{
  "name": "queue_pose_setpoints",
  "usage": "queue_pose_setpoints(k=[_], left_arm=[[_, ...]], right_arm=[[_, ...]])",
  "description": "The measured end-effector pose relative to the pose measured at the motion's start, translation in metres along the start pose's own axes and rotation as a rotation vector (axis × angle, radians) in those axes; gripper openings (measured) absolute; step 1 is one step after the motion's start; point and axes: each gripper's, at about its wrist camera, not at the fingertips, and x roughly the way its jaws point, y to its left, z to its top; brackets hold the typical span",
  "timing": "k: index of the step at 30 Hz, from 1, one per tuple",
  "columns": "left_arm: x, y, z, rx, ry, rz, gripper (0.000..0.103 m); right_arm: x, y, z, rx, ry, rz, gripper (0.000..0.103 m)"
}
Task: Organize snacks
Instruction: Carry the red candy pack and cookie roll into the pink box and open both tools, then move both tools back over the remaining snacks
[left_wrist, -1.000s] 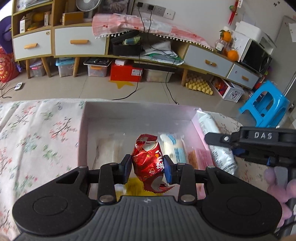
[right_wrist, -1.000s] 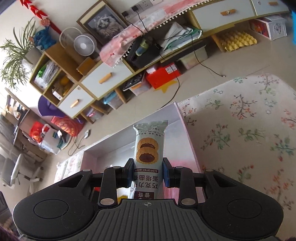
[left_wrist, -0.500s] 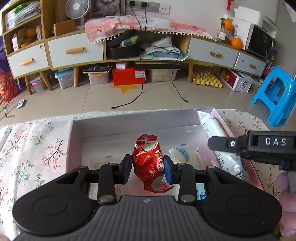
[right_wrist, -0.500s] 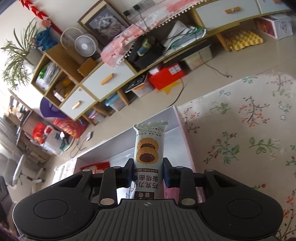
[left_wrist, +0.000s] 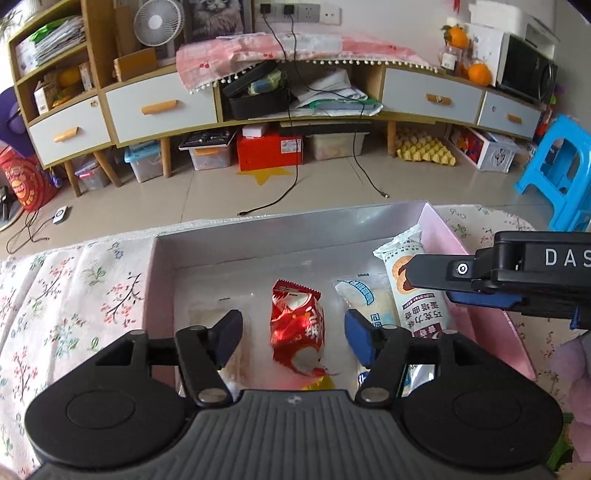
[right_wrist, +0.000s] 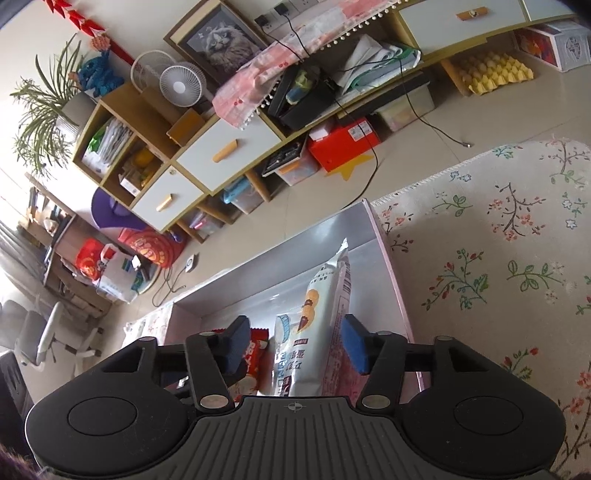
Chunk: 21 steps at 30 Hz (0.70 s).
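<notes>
Jaws apart on both grippers: left gripper (left_wrist: 293, 338) straddles crinkly red foil pack (left_wrist: 297, 332); right gripper (right_wrist: 293, 349) flanks glossy biscuit sleeve (right_wrist: 325, 314) in box (right_wrist: 391, 273); right view alone shows floral cloth (right_wrist: 498, 258) on surface

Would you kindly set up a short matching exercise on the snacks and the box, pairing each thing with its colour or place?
Things:
1. candy packet
2. cookie pack
3. small pastry packet
4. box

Descriptions:
A. pale, printed with brown cookies, by the box's right wall
B. pink outside, silvery inside, on the flowered cloth
C. shiny red, between the fingers of the open left gripper
D. white and blue, between the red one and the cookie one

Pairs: 1-C, 2-A, 3-D, 4-B
</notes>
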Motion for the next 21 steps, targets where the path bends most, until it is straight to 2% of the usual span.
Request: queue_pose_setpoints(k=[7, 9, 11, 14, 16, 21], left_arm=[[-0.021, 0.008, -0.005, -0.089, -0.020, -0.017, 0.074], [-0.026, 0.010, -0.006, -0.108, -0.020, -0.026, 0.076], [-0.031, 0.011, -0.008, -0.112, -0.018, -0.033, 0.077], [-0.040, 0.010, -0.012, -0.110, -0.021, -0.042, 0.082], [-0.047, 0.010, -0.016, -0.111, -0.022, -0.055, 0.089], [-0.061, 0.009, -0.028, -0.103, -0.010, -0.078, 0.097]], right_arm=[[-0.020, 0.020, -0.005, -0.044, 0.004, -0.003, 0.067], [-0.027, 0.027, -0.008, -0.066, 0.012, -0.003, 0.074], [-0.034, 0.033, -0.012, -0.077, 0.014, -0.001, 0.080], [-0.044, 0.040, -0.017, -0.089, 0.023, 0.001, 0.081], [-0.049, 0.044, -0.019, -0.098, 0.028, 0.002, 0.081], [-0.067, 0.054, -0.028, -0.147, 0.035, 0.007, 0.089]])
